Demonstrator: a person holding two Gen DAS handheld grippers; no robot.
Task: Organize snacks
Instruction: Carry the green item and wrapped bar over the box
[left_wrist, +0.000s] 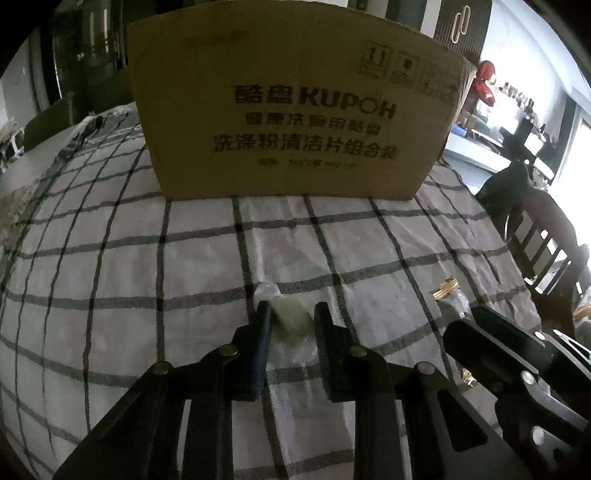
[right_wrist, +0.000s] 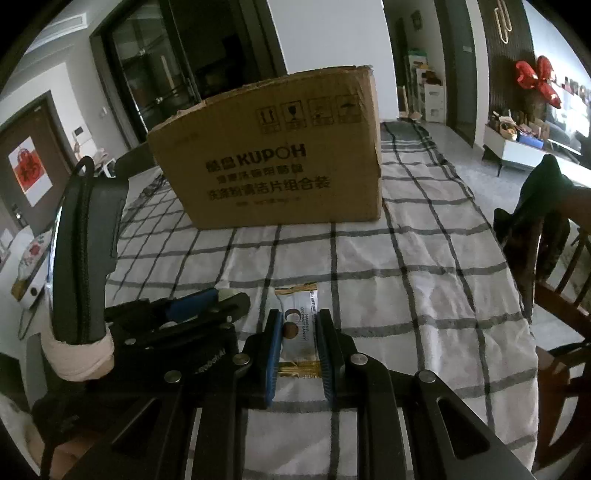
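Left wrist view: left gripper (left_wrist: 291, 314) clamps pale green candy (left_wrist: 291, 319); right gripper (right_wrist: 300, 321) clamps white coconut candy (right_wrist: 300, 325); both snacks near, cardboard box (right_wrist: 273, 158) far, boxing seemingly undone.

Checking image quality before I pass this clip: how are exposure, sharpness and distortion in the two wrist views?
Left wrist view: dim, the cardboard box backlit, its small print soft; the window at right blown out; the checked tablecloth bulges from fisheye. Right wrist view: brighter, the wrapped candy legible between the fingers, edges vignetted, grid lines curved.

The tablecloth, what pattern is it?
White tablecloth with a dark grid check; clearest in the right wrist view.
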